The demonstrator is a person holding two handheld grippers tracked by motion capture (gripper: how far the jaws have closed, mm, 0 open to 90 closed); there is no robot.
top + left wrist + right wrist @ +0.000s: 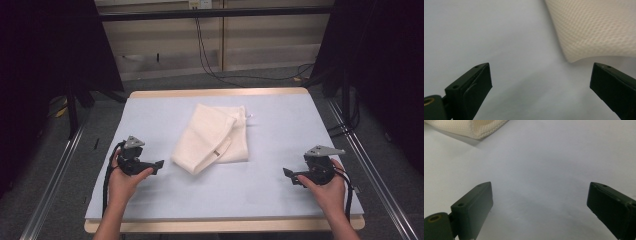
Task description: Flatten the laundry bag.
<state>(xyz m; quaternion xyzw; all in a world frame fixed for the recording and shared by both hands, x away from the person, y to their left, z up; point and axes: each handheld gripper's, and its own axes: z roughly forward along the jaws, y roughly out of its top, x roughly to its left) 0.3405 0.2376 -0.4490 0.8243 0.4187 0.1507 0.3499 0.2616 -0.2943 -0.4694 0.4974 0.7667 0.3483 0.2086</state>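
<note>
Two gripper units (159, 164) (286, 173), one cloth (212, 137)

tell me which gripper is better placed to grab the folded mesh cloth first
Left, probably. The left gripper sits close beside the cream mesh cloth, jaws open toward its near corner. The right gripper, also open, has more bare mat to cross.

cream mesh bag (212, 140), folded, flat, mid-table

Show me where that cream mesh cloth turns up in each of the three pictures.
High view: cream mesh cloth lies folded mid-table.
Left gripper view: top right.
Right gripper view: top left corner.
Shared landmark: the pale blue table cover under it.
</note>
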